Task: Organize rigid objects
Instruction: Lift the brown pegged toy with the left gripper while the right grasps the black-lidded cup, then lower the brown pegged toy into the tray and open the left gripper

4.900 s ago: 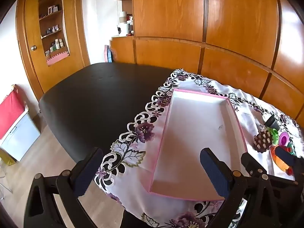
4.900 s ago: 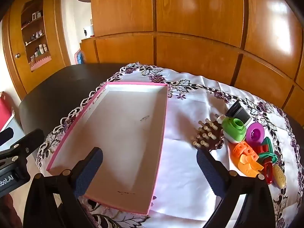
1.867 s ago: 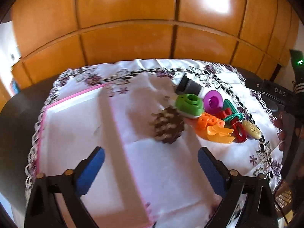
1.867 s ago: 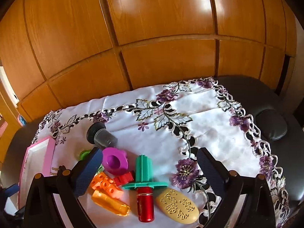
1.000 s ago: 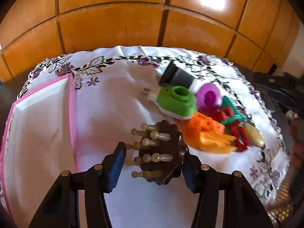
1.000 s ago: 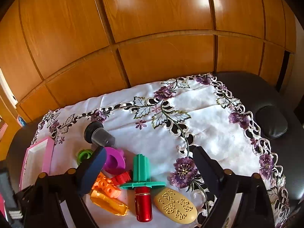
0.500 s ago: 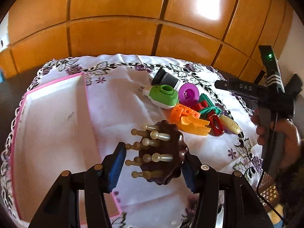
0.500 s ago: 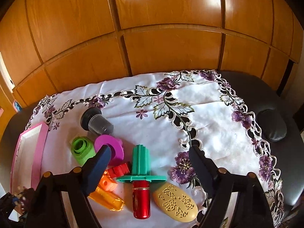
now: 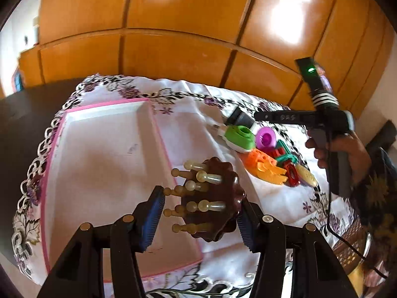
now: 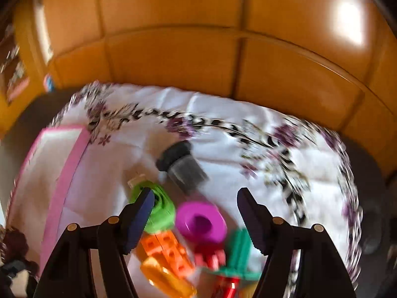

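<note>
Item: brown brush head, a scalloped dark disc studded with pale knobbed pegs. We hold it clamped edge-on in the left gripper, one pad on the disc's rim, the other against the peg tips, lifted above the near right edge of the pink-rimmed tray. We judge it hard plastic, light and stiff; the glossy rim looks slippery, and the pegs seem the weak part, so the rim is the better place to pinch.

Remaining pile, on the white embroidered cloth toward its right side: green block, magenta ring, black-capped grey tube, orange pieces, a teal piece, a red one partly hidden. All look rigid and light; the ring and tube could roll.

Right gripper: jaws have just been narrowing, nothing between them that we can see pressed, hanging over the ring and green block. That view is blurred.

The tray is bare inside, at the cloth's left edge
</note>
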Motion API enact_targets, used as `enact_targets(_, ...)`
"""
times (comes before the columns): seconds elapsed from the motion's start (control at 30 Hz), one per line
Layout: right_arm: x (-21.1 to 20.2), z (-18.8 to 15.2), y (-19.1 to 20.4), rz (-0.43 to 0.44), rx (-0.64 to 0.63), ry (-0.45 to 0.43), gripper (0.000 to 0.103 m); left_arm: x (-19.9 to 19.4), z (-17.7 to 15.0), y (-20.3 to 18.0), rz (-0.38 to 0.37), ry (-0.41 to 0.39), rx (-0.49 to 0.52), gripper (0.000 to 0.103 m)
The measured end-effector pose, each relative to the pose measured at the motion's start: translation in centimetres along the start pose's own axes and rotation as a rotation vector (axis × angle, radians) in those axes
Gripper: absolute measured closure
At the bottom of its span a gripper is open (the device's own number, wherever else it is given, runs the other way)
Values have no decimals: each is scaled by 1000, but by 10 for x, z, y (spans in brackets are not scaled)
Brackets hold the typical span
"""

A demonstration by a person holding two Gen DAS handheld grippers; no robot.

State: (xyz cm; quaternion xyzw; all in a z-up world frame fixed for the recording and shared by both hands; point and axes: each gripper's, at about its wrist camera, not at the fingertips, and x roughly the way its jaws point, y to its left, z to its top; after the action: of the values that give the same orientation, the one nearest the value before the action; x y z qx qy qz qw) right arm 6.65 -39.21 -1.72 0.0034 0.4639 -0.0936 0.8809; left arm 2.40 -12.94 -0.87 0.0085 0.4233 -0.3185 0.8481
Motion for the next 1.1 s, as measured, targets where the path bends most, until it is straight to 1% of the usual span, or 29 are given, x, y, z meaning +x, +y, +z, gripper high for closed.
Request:
enact_targets(0.1,28,17,8,-15,-80,77,33,-3,3,16,21,-10,-29,47)
enact_targets(0.2,53,26,11,4,-114,156,33,-5,4,34,41,-7,-62,47)
enact_targets(0.27,67,29,13,-13,-134,186,33,-4,4,44,52,-1,-78,47)
enact_targets(0.3,74,30,13,-2,-136,203,34,-3,5,51,58,4,-91,47)
enact_targets(0.33,78,31,14,2,-129,215,40,-2,6,57,61,8,-99,47)
enact_targets(0.37,80,30,14,-19,-120,208,59,-1,8,64,68,11,-107,47)
enact_targets(0.43,80,29,19,-23,-121,195,59,1,15,80,88,12,-124,47)
enact_targets(0.53,79,25,29,-56,-163,184,59,9,28,107,126,16,-155,47)
enact_targets(0.57,78,24,30,-61,-168,183,59,13,33,114,119,9,-148,47)
enact_targets(0.63,78,22,31,-61,-163,182,59,22,42,127,149,14,-147,47)
enact_targets(0.73,79,23,34,-63,-157,176,59,38,53,145,177,43,-151,47)
enact_targets(0.8,78,23,34,-64,-155,173,59,47,62,152,176,52,-148,47)
enact_targets(0.93,79,24,32,-70,-154,172,59,68,81,163,210,67,-133,47)
enact_targets(1.0,80,24,32,-77,-158,170,59,78,87,166,217,73,-126,47)
enact_targets(1.03,80,24,33,-81,-164,168,59,82,90,169,234,75,-128,47)
enact_targets(1.1,80,23,34,-86,-167,166,59,90,93,172,246,86,-123,47)
